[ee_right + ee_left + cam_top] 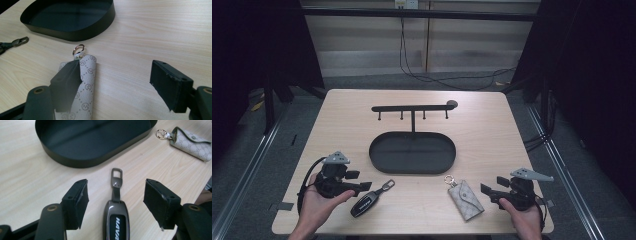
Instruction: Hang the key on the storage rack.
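A pale wooden table (337, 120) carries a black oval tray (412, 153) with a hook rail at the centre; a dark car key fob (365, 203) lies at seven o'clock, a patterned key pouch (466, 199) at five o'clock

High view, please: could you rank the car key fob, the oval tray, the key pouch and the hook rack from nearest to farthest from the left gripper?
Measured from the left gripper:
1. Car key fob, just beside its jaws on the near table edge.
2. Oval tray, ahead at the table's middle.
3. Key pouch, across toward the right gripper.
4. Hook rack, standing behind the tray, farthest back.
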`<control>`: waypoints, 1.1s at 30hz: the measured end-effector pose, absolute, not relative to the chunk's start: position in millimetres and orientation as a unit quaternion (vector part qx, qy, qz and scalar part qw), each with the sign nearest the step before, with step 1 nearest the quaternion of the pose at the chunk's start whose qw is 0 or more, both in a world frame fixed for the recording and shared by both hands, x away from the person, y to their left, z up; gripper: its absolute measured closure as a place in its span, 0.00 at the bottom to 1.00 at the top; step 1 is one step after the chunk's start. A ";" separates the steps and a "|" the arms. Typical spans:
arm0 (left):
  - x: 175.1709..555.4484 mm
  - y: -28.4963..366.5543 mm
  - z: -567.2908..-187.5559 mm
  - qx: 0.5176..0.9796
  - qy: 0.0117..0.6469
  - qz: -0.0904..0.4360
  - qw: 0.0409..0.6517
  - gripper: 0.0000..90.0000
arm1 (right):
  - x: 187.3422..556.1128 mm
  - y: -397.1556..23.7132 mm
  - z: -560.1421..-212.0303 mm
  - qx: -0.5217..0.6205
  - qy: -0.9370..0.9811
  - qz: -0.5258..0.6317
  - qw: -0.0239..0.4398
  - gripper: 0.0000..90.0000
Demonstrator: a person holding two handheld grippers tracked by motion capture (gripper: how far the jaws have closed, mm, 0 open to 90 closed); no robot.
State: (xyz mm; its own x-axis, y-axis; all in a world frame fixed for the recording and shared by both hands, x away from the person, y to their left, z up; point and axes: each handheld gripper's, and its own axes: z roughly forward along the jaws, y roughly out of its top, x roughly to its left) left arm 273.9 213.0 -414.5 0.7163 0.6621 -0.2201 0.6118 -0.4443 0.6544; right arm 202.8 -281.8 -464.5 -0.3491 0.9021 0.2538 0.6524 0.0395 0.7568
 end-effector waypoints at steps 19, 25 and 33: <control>299.3 184.0 -417.4 0.890 0.358 -0.015 0.282 0.44 | 203.4 -282.0 -465.3 0.552 0.706 0.420 0.146 0.27; 305.5 172.7 -419.7 0.905 0.345 -0.028 0.249 0.48 | 203.5 -281.7 -465.5 0.551 0.706 0.419 0.145 0.27; 308.7 152.5 -425.5 0.925 0.324 -0.029 0.196 0.50 | 204.4 -280.8 -466.6 0.552 0.709 0.414 0.142 0.27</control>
State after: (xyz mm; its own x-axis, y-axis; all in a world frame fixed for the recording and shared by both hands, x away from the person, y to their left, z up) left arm 308.7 152.5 -425.5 0.7886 0.5881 -0.1796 0.6104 -0.7136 0.3438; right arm 204.4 -280.8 -466.6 -0.3494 0.9013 0.2562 0.6661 0.0466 0.7444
